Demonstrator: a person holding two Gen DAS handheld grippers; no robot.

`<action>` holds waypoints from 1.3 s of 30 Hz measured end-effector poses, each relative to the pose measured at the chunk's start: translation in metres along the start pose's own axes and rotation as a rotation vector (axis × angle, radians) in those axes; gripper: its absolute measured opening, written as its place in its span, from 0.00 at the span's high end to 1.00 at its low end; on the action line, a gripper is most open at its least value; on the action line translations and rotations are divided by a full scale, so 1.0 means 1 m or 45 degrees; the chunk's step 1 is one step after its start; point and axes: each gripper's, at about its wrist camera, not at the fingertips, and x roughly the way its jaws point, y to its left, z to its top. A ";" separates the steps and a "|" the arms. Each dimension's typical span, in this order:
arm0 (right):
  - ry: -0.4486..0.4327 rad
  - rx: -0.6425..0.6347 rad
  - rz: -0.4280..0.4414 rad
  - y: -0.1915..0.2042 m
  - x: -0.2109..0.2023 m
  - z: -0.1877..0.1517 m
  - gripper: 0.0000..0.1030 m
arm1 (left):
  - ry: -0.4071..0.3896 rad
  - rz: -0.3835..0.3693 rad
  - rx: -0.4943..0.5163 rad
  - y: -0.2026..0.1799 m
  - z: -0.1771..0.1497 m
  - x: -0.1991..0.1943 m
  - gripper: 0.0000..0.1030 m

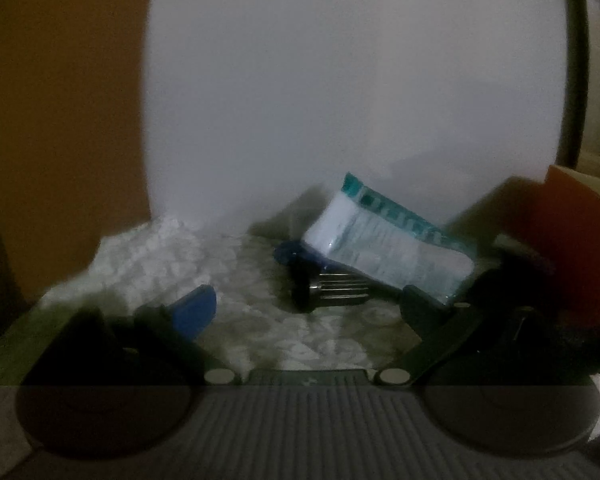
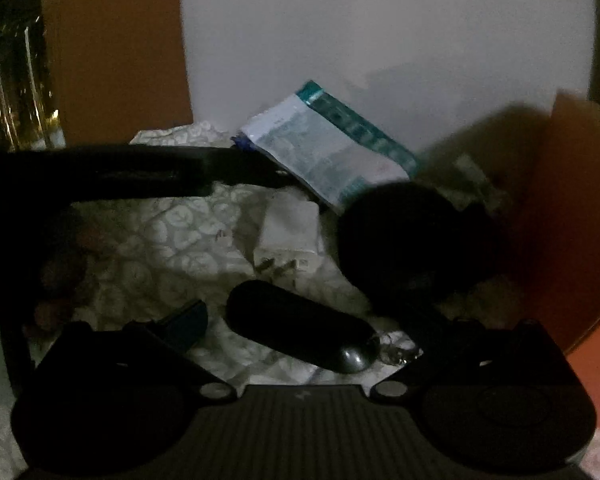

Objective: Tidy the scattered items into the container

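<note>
A white and teal packet (image 1: 384, 236) leans against the white wall on a patterned cloth (image 1: 172, 252), above a dark cylinder with metal ribs (image 1: 332, 290). My left gripper (image 1: 308, 308) is open and empty just short of them. In the right wrist view the packet (image 2: 324, 148) lies beyond a white charger plug (image 2: 288, 232), a black oblong case (image 2: 296, 324) with a key ring, and a dark round object (image 2: 412, 240). My right gripper (image 2: 320, 320) is open, its jaws either side of the black case. The orange box (image 2: 572, 208) stands at the right.
An orange-brown panel (image 1: 60, 120) stands at the left of the white wall (image 1: 340, 80). The left gripper's dark arm (image 2: 120, 172) crosses the right wrist view at the left. A shiny glass object (image 2: 16, 92) stands at the far left.
</note>
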 end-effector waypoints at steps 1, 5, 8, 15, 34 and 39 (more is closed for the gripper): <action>0.013 0.012 -0.014 -0.001 0.001 -0.001 0.07 | -0.005 0.010 0.006 -0.001 0.000 -0.001 0.02; -0.007 0.017 -0.075 0.003 -0.004 -0.003 0.35 | -0.009 0.039 0.012 -0.004 -0.002 -0.005 0.03; -0.025 0.040 -0.106 -0.001 -0.010 -0.003 0.67 | 0.019 0.020 0.013 -0.007 -0.004 -0.006 0.03; -0.020 0.066 -0.093 -0.011 -0.031 -0.020 0.71 | 0.090 -0.088 0.046 -0.033 -0.010 -0.003 0.03; -0.088 0.163 -0.155 -0.042 -0.074 -0.051 0.71 | 0.255 -0.069 0.180 -0.063 -0.018 0.025 0.62; -0.115 0.178 -0.156 -0.043 -0.085 -0.057 0.71 | 0.223 -0.070 0.183 -0.057 -0.019 0.020 0.63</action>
